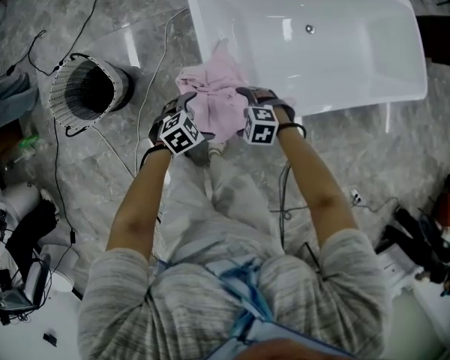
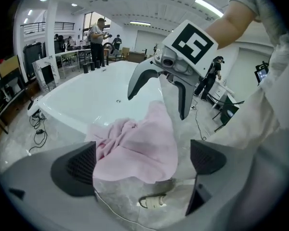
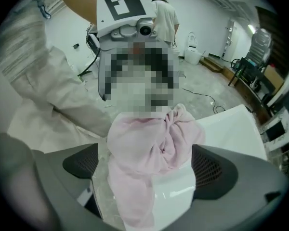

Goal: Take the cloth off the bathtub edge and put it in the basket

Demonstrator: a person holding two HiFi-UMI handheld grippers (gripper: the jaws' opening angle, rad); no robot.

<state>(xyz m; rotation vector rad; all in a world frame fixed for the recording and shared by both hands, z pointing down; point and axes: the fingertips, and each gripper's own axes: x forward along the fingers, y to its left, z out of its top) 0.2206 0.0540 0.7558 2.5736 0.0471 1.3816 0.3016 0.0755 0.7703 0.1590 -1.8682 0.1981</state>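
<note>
The pink cloth lies bunched over the corner of the bathtub edge. The left tool and the right tool both hang over it with jaws wide apart, fabric between the pads but pinched by neither. To grasp well, each tool should probably sink until its pads straddle a thick fold rather than the slick white rim, then close on fabric alone and lift clear before carrying to the basket on the floor, well off to the left.
</note>
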